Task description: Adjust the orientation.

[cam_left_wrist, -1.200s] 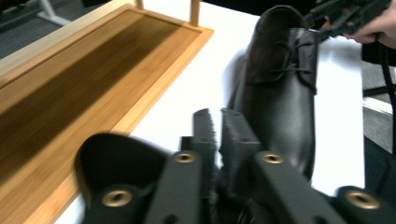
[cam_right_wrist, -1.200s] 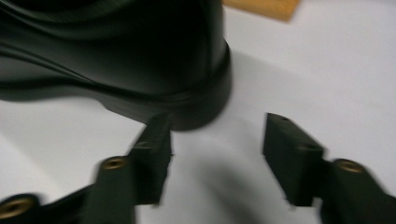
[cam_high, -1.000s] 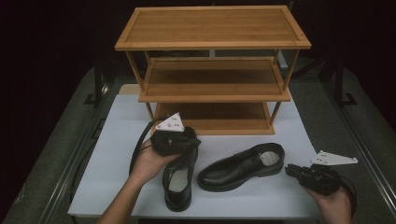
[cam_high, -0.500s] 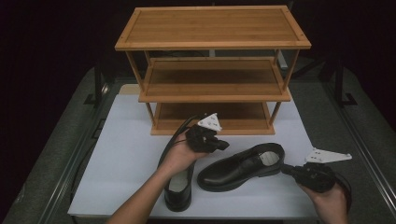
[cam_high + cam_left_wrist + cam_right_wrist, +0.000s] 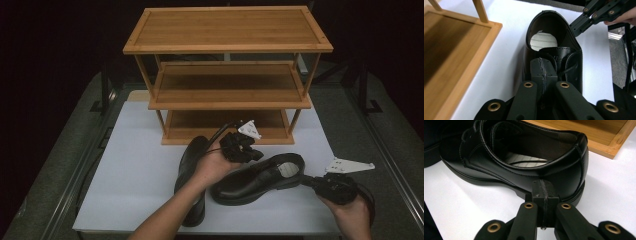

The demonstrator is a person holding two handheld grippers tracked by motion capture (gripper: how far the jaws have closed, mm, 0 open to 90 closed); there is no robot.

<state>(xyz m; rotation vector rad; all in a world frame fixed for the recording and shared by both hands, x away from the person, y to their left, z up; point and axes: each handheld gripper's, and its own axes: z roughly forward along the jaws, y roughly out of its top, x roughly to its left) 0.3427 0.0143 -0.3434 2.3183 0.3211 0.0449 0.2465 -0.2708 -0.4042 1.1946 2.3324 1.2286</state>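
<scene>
While both grippers have closed, empty jaws, the left gripper (image 5: pixel 252 153) hovers over a black shoe (image 5: pixel 255 180), right gripper (image 5: pixel 309 181) touching its heel.

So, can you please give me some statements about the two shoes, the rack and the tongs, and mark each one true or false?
1. Both black shoes lie on the white mat. True.
2. One shoe already stands on the lowest shelf of the wooden rack. False: all three shelves are bare.
3. The right tongs are shut, their tips at the heel of the right shoe. True.
4. The left tongs are wide open. False: their jaws are pressed together, over the laces of the right shoe.
5. The left shoe lies with its sole up. False: it stands on its sole.
</scene>
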